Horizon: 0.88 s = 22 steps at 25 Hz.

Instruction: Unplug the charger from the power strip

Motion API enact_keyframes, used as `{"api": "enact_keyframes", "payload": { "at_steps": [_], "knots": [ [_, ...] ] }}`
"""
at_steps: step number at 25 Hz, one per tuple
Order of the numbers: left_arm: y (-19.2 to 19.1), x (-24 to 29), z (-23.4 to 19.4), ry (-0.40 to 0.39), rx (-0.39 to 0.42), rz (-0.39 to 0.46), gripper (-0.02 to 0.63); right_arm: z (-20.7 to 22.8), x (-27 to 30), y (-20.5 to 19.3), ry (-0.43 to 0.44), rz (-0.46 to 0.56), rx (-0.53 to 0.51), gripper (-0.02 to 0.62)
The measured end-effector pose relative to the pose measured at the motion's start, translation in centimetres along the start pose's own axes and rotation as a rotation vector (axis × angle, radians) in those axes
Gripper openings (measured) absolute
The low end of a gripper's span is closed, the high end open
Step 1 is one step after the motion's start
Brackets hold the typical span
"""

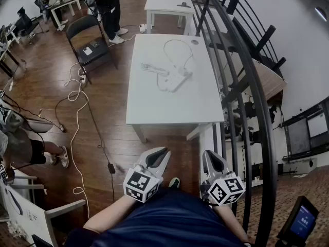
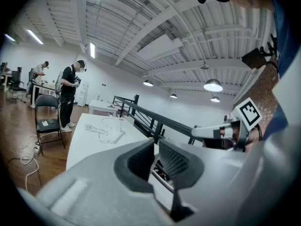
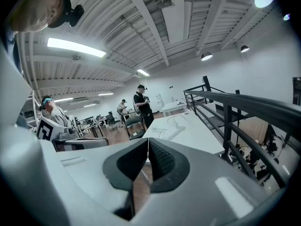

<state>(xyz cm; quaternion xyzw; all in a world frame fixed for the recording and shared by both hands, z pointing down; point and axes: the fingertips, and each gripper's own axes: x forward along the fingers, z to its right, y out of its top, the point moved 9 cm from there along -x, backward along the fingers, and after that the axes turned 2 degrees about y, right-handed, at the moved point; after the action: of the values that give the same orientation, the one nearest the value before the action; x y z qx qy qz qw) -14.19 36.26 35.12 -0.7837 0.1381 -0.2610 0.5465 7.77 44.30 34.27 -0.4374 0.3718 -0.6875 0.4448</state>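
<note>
A white power strip [image 1: 177, 82] lies on the white table [image 1: 154, 109], with a white charger [image 1: 184, 72] at its far end and a thin cable looping off behind it. A bundled white cord [image 1: 154, 68] lies to its left. Both grippers hang close to my body, well short of the table. My left gripper [image 1: 164, 151] has its pads a sliver apart with nothing between them [image 2: 156, 142]. My right gripper [image 1: 206, 153] is shut and empty [image 3: 148, 140]. The strip also shows far off in the left gripper view [image 2: 116, 135] and in the right gripper view [image 3: 172, 133].
A black stair railing [image 1: 247, 86] runs along the table's right side. On the wood floor to the left stand a black folding chair [image 1: 87, 40] and loose cables [image 1: 77, 102]. A second white table [image 1: 169, 4] and a standing person [image 1: 105, 4] are behind; another person [image 1: 20, 143] is at left.
</note>
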Motion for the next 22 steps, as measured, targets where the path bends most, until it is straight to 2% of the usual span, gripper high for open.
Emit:
{"api": "enact_keyframes", "payload": {
  "at_steps": [14,22],
  "knots": [
    [-0.1,3.7,6.0,0.02,0.033,-0.011,0.034,6.1,-3.6,-0.1,0.01,-0.004,0.051,0.012],
    [-0.1,3.3,5.3,0.09,0.042,-0.048,0.034,6.8,-2.0,-0.9,0.062,-0.018,0.111,0.012]
  ]
}}
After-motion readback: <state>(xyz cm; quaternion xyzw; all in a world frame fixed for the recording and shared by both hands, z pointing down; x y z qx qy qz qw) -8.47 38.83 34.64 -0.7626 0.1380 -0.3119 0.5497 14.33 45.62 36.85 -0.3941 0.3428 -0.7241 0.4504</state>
